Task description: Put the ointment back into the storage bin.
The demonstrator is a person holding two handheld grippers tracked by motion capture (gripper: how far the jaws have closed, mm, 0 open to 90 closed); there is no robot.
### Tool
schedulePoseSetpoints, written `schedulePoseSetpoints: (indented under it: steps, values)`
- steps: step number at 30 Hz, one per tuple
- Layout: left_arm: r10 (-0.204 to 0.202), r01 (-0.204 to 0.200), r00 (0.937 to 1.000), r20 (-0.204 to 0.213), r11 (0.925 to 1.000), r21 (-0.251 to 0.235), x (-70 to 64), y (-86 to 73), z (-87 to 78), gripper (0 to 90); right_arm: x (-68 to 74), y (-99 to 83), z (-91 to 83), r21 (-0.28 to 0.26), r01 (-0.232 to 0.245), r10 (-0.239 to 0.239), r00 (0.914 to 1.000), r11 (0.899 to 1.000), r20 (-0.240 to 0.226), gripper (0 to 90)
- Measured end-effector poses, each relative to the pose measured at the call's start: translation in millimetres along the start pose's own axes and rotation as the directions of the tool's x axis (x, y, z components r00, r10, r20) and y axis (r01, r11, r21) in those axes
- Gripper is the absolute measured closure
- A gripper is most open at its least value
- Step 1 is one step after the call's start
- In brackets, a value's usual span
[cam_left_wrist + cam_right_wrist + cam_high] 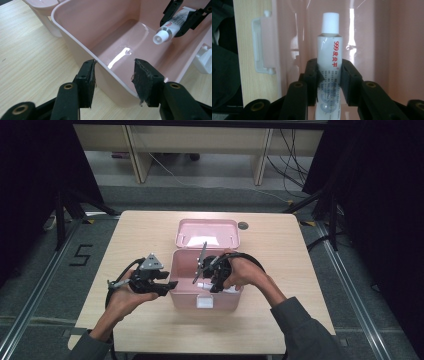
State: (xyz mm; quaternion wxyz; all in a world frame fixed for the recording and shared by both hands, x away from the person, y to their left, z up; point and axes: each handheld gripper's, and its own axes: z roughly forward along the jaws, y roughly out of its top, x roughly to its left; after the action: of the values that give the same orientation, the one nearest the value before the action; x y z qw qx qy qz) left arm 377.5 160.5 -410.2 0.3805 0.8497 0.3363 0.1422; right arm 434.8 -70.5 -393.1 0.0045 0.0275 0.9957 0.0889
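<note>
1. tube (329,67) of white ointment with a white cap and red lettering sits clamped between the jaws of the right gripper (329,82), cap pointing away from the hand; in the left gripper view the tube (168,29) hangs over the inside of the box.
2. pink box (187,297) stands open near the middle of the table, its inside bare and glossy, a white latch (204,302) on the front wall facing the person; its lid (207,233) is tipped back behind it.
3. left gripper (113,75) has its jaws spread apart and holds nothing; they straddle the box's near wall (82,53), one jaw outside and one over the inside. in the high view the left gripper (167,286) is at the box's left side.
4. right gripper (216,282) reaches into the box from above.
5. table (140,240) is pale wood grain with a small dark round cap (243,225) near its far edge.
6. room: grey floor with a "5" mark (81,255) to the left, dark curtains on both sides, light wooden furniture and loose cables (290,155) at the back.
</note>
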Motion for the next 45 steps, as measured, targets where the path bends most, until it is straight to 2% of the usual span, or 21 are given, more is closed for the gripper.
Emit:
schedulePoseSetpoints:
  steps: [2, 4, 5, 6, 7, 11, 12, 13, 16, 17, 18, 20, 24, 26, 28, 29, 30, 32, 36, 38, 45]
  values:
    - [0.0, 0.0, 1.0, 0.0, 1.0, 0.0, 0.0, 0.0, 0.0, 51.7, -4.0, 0.0, 4.0, -0.017, 0.058, -0.058, 0.9983, 0.998, -0.002, 70.1]
    - [0.001, -0.001, 1.0, -0.001, 1.0, 0.001, -0.1, 0.0, 0.0, 51.7, -0.1, -1.3, 4.7, 0.014, -0.019, 0.019, 0.9997, 1.0, -0.015, 70.1]
    - [0.0, 0.0, 1.0, 0.0, 1.0, 0.001, -0.1, 0.0, 0.0, 51.7, 0.4, -1.3, 4.9, 0.023, -0.032, 0.032, 0.9993, 0.999, -0.019, 70.1]
    - [0.0, 0.0, 1.0, 0.0, 1.0, 0.001, -0.1, 0.0, 0.0, 51.7, -2.3, -1.6, 7.6, 0.001, 0.003, -0.003, 0.9997, 1.0, -0.022, 70.1]
    - [0.0, 0.0, 1.0, -0.001, 1.0, 0.001, -0.1, 0.0, 0.1, 51.7, -2.8, -1.8, 8.1, 0.002, 0.007, -0.007, 0.9998, 1.0, -0.02, 70.1]
    - [0.0, 0.0, 1.0, 0.0, 1.0, 0.0, -0.3, 0.0, 0.2, 51.6, -2.4, -1.2, 10.9, 0.004, -0.011, 0.011, 0.9991, 1.0, -0.04, 70.0]
    - [0.001, -0.001, 1.0, 0.0, 1.0, 0.001, -0.3, 0.0, 0.2, 51.6, -1.3, -0.2, 12.1, 0.015, -0.037, 0.038, 0.9975, 0.999, -0.06, 69.9]
    - [0.001, -0.001, 1.0, 0.0, 1.0, 0.002, -0.3, 0.0, 0.2, 51.6, -4.2, -1.1, 13.9, 0.007, -0.004, 0.004, 0.9984, 1.0, -0.056, 69.9]
    - [0.001, -0.001, 1.0, 0.0, 1.0, 0.0, -0.4, 0.0, 0.3, 51.6, -7.8, -1.6, 15.9, 0.004, 0.022, -0.022, 0.998, 1.0, -0.06, 69.9]
    - [0.001, -0.001, 1.0, 0.0, 1.0, 0.0, -0.4, 0.0, 0.3, 51.6, -7.8, -1.6, 15.9, 0.004, 0.022, -0.022, 0.998, 1.0, -0.06, 69.9]
    - [0.0, 0.0, 1.0, 0.0, 1.0, 0.0, -0.4, -0.1, 0.3, 51.5, -4.6, -0.3, 16.2, 0.008, -0.032, 0.033, 0.9954, 0.999, -0.09, 69.9]
    - [0.0, 0.0, 1.0, 0.0, 1.0, 0.001, -0.3, -0.1, 0.2, 51.5, -7.3, -1.2, 16.7, 0.017, -0.01, 0.012, 0.9976, 1.0, -0.068, 69.9]
    - [0.001, -0.001, 1.0, -0.001, 1.0, 0.002, -0.5, 0.0, 0.2, 51.6, -7.7, -1.2, 18.0, 0.013, -0.038, 0.039, 0.9955, 0.999, -0.086, 68.9]
    - [0.003, -0.003, 1.0, 0.0, 1.0, 0.005, -0.5, 0.2, 0.2, 51.5, -8.9, -0.8, 18.5, -0.014, -0.01, 0.009, 0.9952, 1.0, -0.098, 68.8]
    - [0.005, -0.005, 1.0, 0.006, 1.0, 0.004, -0.3, 0.3, 0.8, 51.3, -9.3, -0.6, 18.3, -0.01, -0.007, 0.006, 0.9959, 1.0, -0.09, 68.8]
    - [0.005, -0.005, 1.0, 0.005, 1.0, 0.004, -0.5, 0.3, 0.9, 51.3, -11.0, -1.0, 18.3, -0.005, 0.016, -0.017, 0.9971, 1.0, -0.075, 68.8]
    - [0.005, -0.005, 1.0, 0.005, 1.0, 0.003, -0.6, 0.3, 1.0, 51.2, -8.5, -0.6, 17.9, -0.012, -0.013, 0.012, 0.9957, 1.0, -0.092, 68.8]
    - [0.004, -0.004, 1.0, 0.005, 1.0, 0.004, -0.6, 0.3, 1.0, 51.2, -7.2, -1.6, 15.8, 0.005, -0.044, 0.045, 0.9964, 0.999, -0.072, 68.7]
    - [0.005, -0.005, 1.0, 0.005, 1.0, 0.004, -0.5, 0.2, 1.0, 51.2, -9.3, -2.6, 14.2, -0.028, -0.019, 0.017, 0.998, 0.999, -0.061, 68.0]
    - [0.005, -0.005, 1.0, 0.006, 1.0, 0.004, -0.5, 0.3, 1.0, 51.2, -7.3, -2.6, 11.7, -0.028, -0.044, 0.043, 0.9973, 0.999, -0.06, 67.6]
    - [0.002, -0.002, 1.0, 0.005, 1.0, 0.002, -0.5, 0.2, 1.1, 51.2, -10.4, -6.7, 3.1, -0.099, -0.097, 0.095, 0.9952, 0.99, -0.024, 64.1]
